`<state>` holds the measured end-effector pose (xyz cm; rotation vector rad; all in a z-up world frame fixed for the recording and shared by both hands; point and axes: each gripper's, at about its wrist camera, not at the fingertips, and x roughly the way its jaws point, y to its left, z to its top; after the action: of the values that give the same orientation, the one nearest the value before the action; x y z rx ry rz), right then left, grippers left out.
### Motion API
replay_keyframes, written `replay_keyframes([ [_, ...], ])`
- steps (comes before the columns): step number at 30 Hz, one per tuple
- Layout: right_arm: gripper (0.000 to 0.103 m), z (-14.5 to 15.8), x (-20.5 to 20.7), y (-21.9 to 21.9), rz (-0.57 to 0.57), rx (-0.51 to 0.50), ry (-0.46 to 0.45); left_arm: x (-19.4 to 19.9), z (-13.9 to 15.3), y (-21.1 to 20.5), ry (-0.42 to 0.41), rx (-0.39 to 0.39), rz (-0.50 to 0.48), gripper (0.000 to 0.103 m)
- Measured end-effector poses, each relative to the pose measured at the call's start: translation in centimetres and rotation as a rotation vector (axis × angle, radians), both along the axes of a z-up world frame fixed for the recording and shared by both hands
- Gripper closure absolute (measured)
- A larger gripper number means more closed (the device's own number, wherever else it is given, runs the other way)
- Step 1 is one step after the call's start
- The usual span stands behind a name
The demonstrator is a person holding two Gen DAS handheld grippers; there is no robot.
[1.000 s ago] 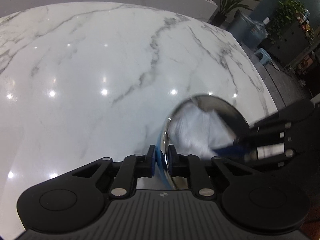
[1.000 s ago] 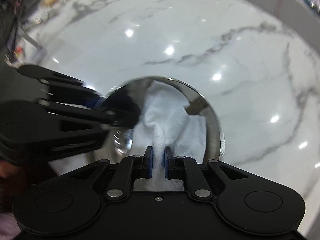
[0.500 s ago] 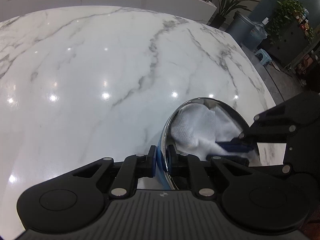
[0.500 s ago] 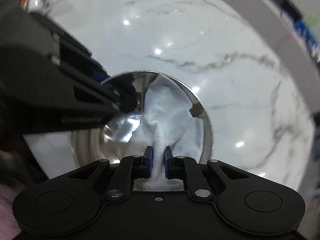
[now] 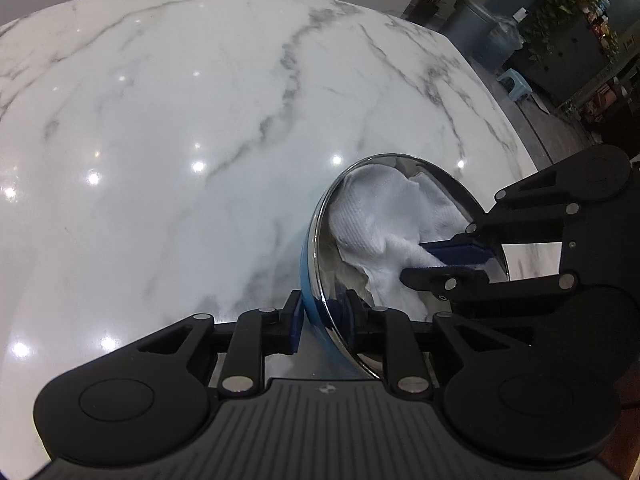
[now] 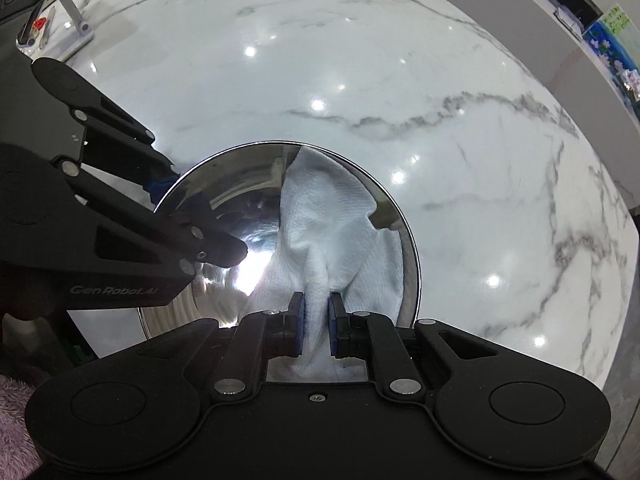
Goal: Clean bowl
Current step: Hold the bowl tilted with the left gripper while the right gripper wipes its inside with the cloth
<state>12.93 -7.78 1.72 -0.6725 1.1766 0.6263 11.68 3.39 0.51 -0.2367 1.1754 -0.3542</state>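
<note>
Fingers first: on my right gripper (image 6: 316, 322) the blue pads are pinched tight on a fold of the white cloth (image 6: 336, 220), which bunches up between them and spreads out ahead into the bowl (image 6: 224, 200). On my left gripper (image 5: 322, 320) the fingers straddle the bowl's near rim, one pad outside the wall and one inside; they are opening now, and I see a sliver of a gap at the outer pad, so the grip on the rim looks slack. In the left view the bowl (image 5: 320, 240) is a shiny metal one with a bluish outer edge, tilted so its mouth faces toward the right gripper (image 5: 452, 254), which reaches in from the right with the cloth (image 5: 384, 216) draped over much of the inside. In the right view the bare part of the inside is mirror bright and reflects the left gripper (image 6: 172, 196), which comes in from the left at the rim. Bowl and cloth sit over the white marble worktop (image 5: 180, 120), glossy with grey veins and dots of lamp glare. Past the far edge of the worktop I can make out potted plants (image 5: 560, 12) and a small blue stool (image 5: 514, 82) on the floor.
</note>
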Motion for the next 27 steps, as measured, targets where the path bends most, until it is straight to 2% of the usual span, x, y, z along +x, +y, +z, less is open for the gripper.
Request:
replay_keyframes([
  [6, 0.094, 0.1, 0.0, 0.0, -0.017, 0.008, 0.011, 0.2, -0.1, 0.2, -0.013, 0.003, 0.033, 0.088],
  [9, 0.093, 0.4, 0.0, -0.1, -0.04, 0.066, 0.071, 0.3, -0.1, 0.3, -0.016, -0.001, 0.05, 0.089],
  [11, 0.093, 0.6, 0.4, -0.4, -0.085, 0.159, 0.158, 0.4, 0.0, 0.3, -0.019, -0.001, 0.056, 0.089],
  [13, 0.093, 0.5, 0.6, -0.6, -0.112, 0.205, 0.205, 0.4, 0.0, 0.3, -0.02, -0.001, 0.059, 0.089],
  [16, 0.093, 0.0, 0.7, -0.7, -0.107, 0.195, 0.213, 0.4, 0.0, 0.3, -0.021, 0.0, 0.059, 0.09],
  [20, 0.094, -0.1, 0.6, -0.4, -0.075, 0.155, 0.191, 0.5, 0.0, 0.3, -0.026, 0.002, 0.058, 0.09],
  [24, 0.094, 0.2, -1.2, 0.5, 0.02, 0.0, 0.054, 0.5, -0.1, 0.4, -0.029, 0.003, 0.056, 0.09],
  [27, 0.094, 0.1, -1.9, 0.7, 0.051, -0.043, 0.009, 0.3, 0.0, 0.1, -0.029, 0.006, 0.055, 0.09],
])
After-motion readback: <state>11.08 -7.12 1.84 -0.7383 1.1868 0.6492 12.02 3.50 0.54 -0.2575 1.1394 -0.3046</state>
